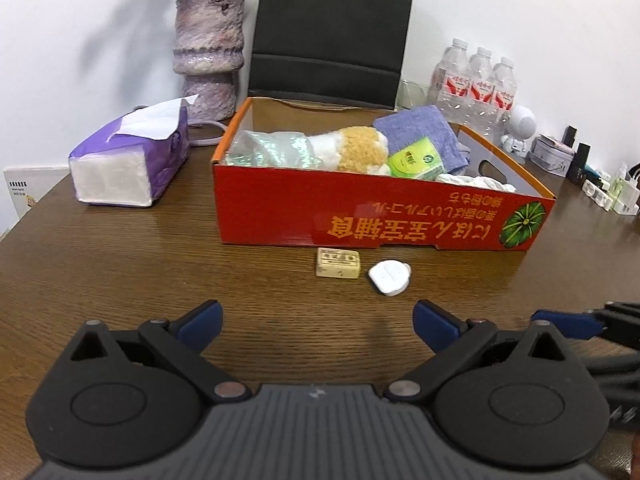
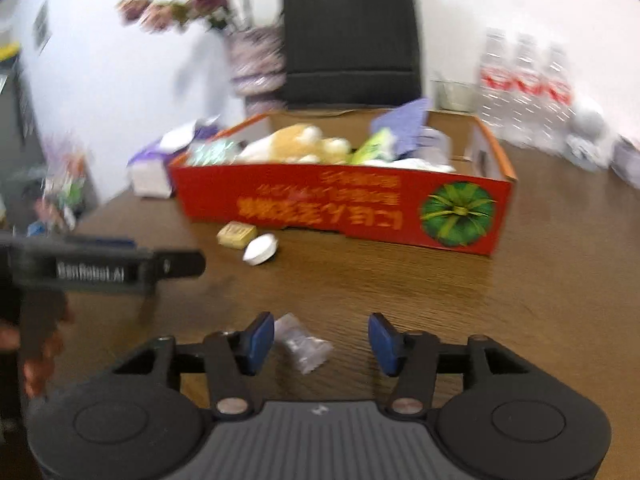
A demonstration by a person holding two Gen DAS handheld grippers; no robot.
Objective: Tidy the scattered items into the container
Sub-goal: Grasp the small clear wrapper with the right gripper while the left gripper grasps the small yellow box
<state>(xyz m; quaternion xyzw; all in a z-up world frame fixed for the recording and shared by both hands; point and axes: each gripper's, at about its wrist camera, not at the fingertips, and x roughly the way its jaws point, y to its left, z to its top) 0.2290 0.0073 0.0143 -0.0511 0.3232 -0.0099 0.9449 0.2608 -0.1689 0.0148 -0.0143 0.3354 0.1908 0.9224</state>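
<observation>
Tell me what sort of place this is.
Probably an office or meeting room: a wooden table with a black chair against a white wall, bottled water and a vase along the back.

A red cardboard box with orange rim, upside-down yellow lettering and a green pumpkin picture stands open on the wooden bench. Inside lie a crinkly clear bag, a tan and white plush toy, a purple cloth, a green packet and white crumpled paper. Just in front of the box, side by side, lie a small beige block and a white plug. Nearer, apart from these, lies a small clear wrapped packet.
</observation>
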